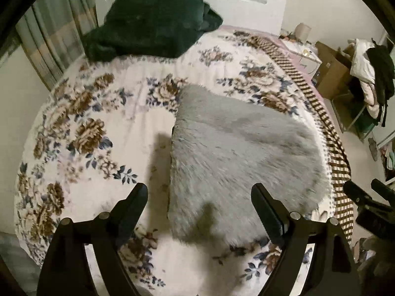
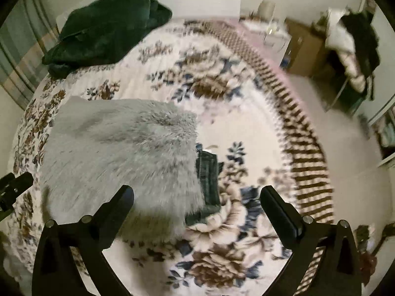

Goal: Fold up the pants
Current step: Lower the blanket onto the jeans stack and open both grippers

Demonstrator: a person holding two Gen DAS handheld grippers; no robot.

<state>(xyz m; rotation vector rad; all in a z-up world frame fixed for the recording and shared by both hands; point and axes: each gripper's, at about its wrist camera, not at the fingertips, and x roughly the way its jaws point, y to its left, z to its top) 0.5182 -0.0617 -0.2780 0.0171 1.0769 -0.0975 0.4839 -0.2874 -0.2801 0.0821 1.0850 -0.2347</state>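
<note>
Both tongs, left and right, hang open above the folded pants on the bed; folding looks finished, needing only smoothing.

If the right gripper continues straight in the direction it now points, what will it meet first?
Probably the right edge of the grey furry pants, where a dark denim strip shows beside it. The right gripper is open and empty above them; depth is unclear, so it might land on the floral blanket.

No writing, label, brand or number can be read in either view. The cardboard box beyond the bed's far corner shows no legible print, and the things around it are too blurred and small to show any lettering.
</note>
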